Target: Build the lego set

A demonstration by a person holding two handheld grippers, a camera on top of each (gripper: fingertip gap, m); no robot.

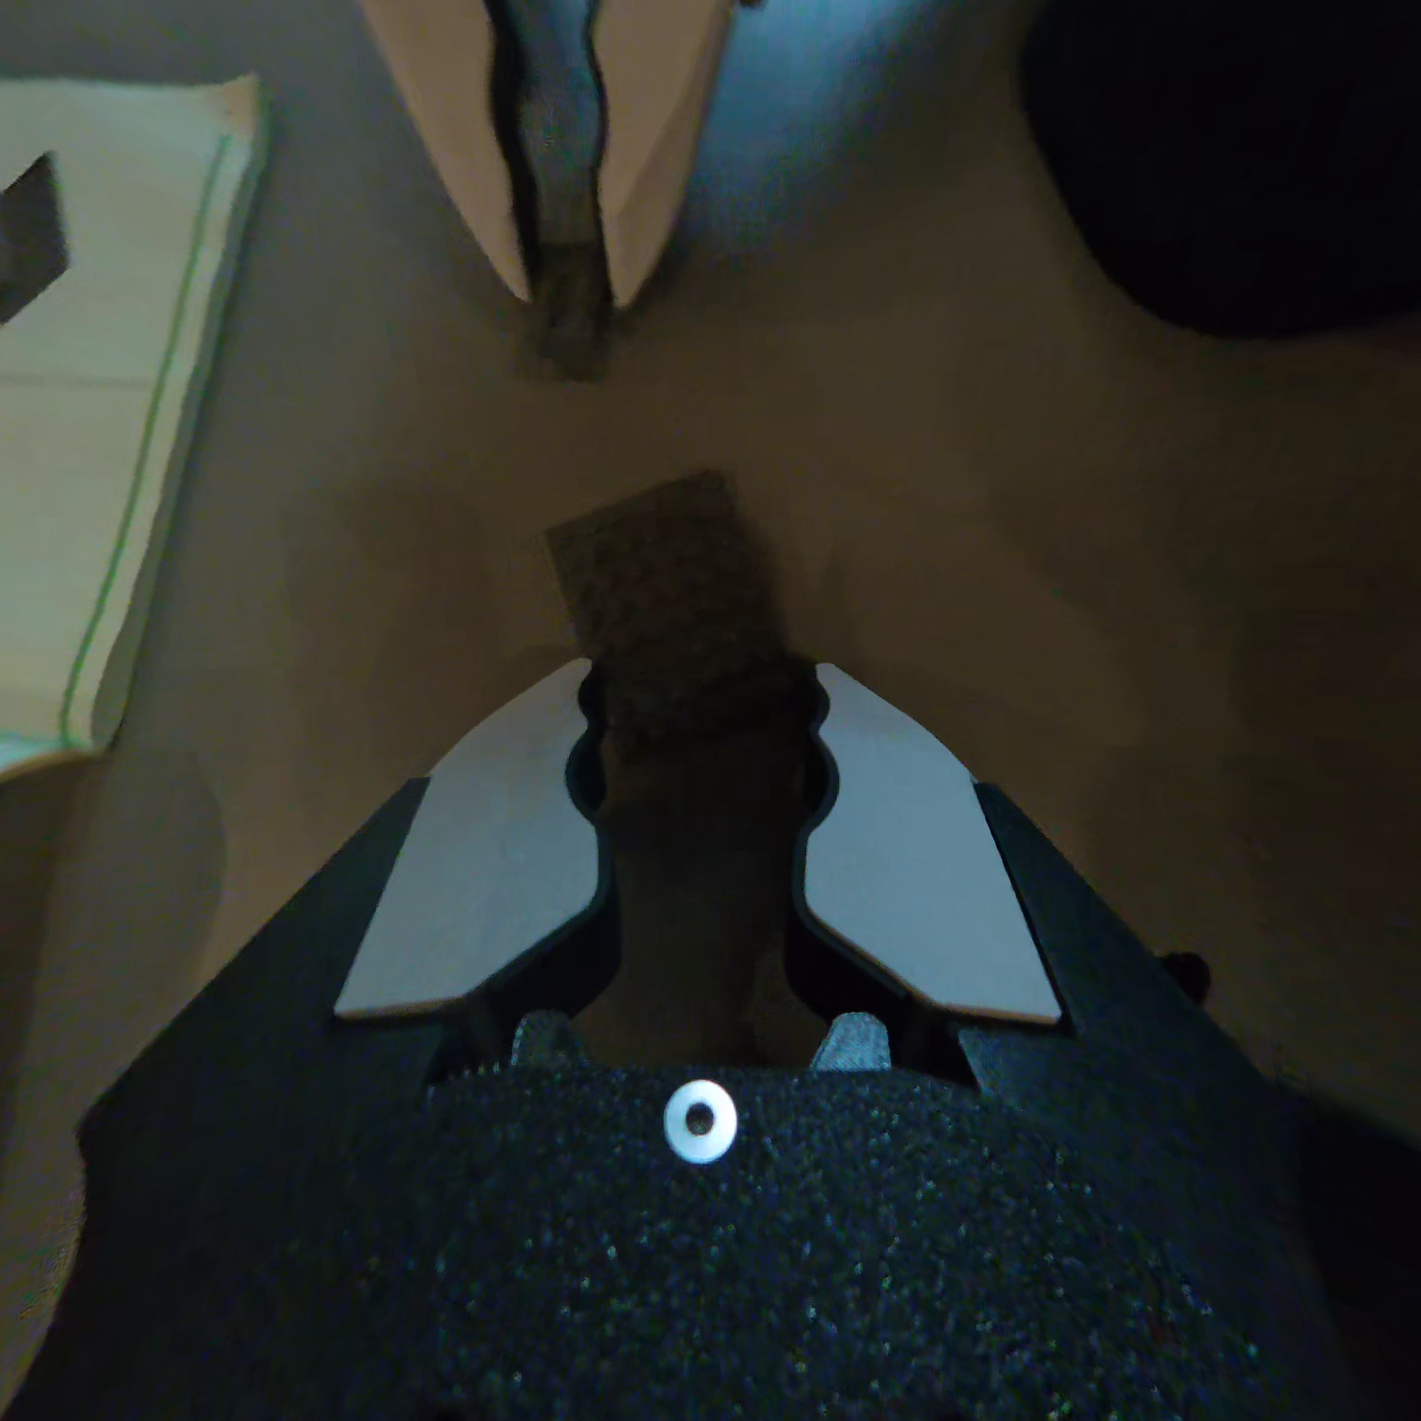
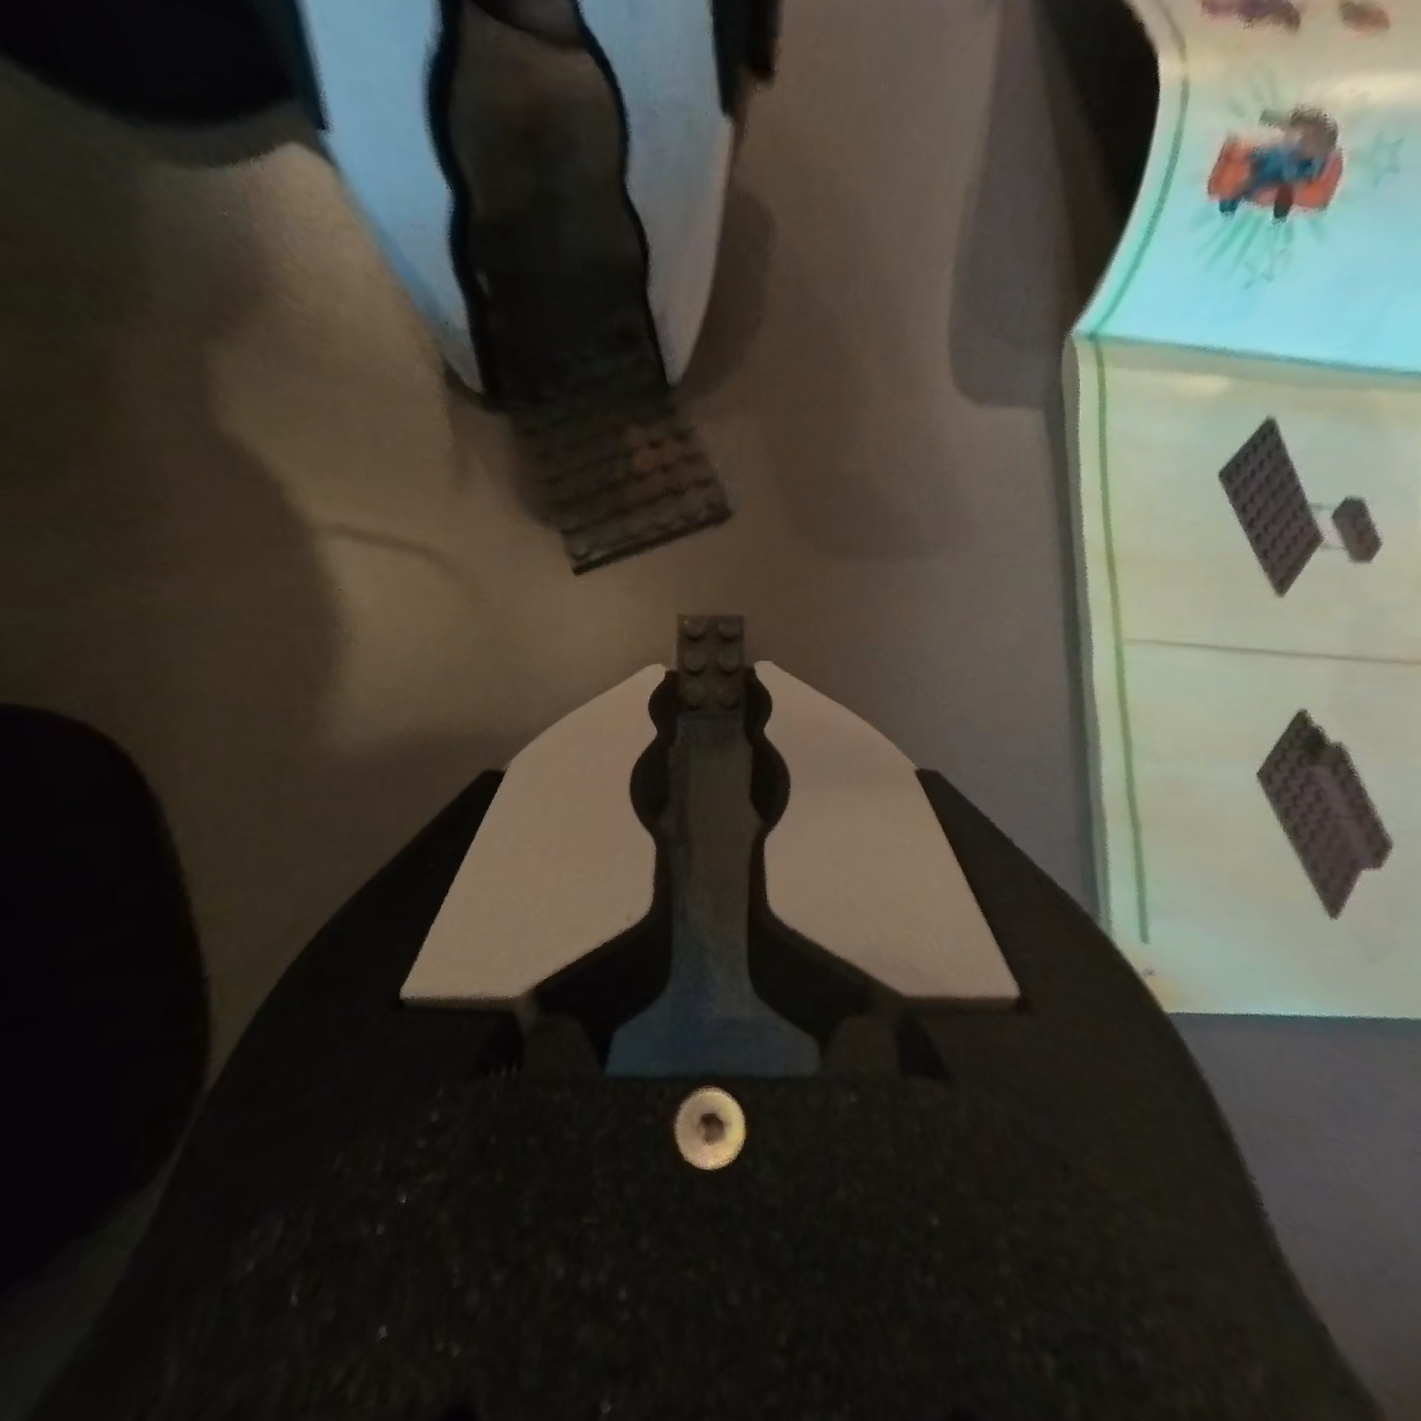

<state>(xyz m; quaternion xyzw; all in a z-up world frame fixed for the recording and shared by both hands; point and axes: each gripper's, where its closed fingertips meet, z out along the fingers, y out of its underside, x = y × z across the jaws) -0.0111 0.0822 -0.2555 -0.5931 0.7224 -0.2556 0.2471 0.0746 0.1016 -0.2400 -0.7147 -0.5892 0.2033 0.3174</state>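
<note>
My left gripper [image 1: 700, 677] is shut on a large dark grey studded plate [image 1: 653, 569], which sticks out past the fingertips. My right gripper [image 2: 711, 669] is shut on a narrow dark grey brick [image 2: 711, 642], two studs wide, with its end poking out in front. The two grippers face each other above the beige table with a gap between the parts. In the right wrist view the left gripper [image 2: 577, 384] holds the plate [image 2: 638, 484] at the top. In the left wrist view the right gripper [image 1: 573, 300] holds the brick [image 1: 569, 338] at the top.
The open instruction booklet [image 2: 1246, 538] lies on the table to the right of my right gripper; it also shows at the left of the left wrist view [image 1: 115, 307]. A dark rounded object [image 1: 1246, 154] sits at the upper right there, and a dark shape [image 2: 77, 884] at the right wrist view's left edge. Across from one pair of fingers to the other is roughly 10 centimeters. My right gripper's tips are some 12 centimeters from the dark shape [image 2: 77, 884]. It is also in sight in the left wrist view [image 1: 1129, 134].
</note>
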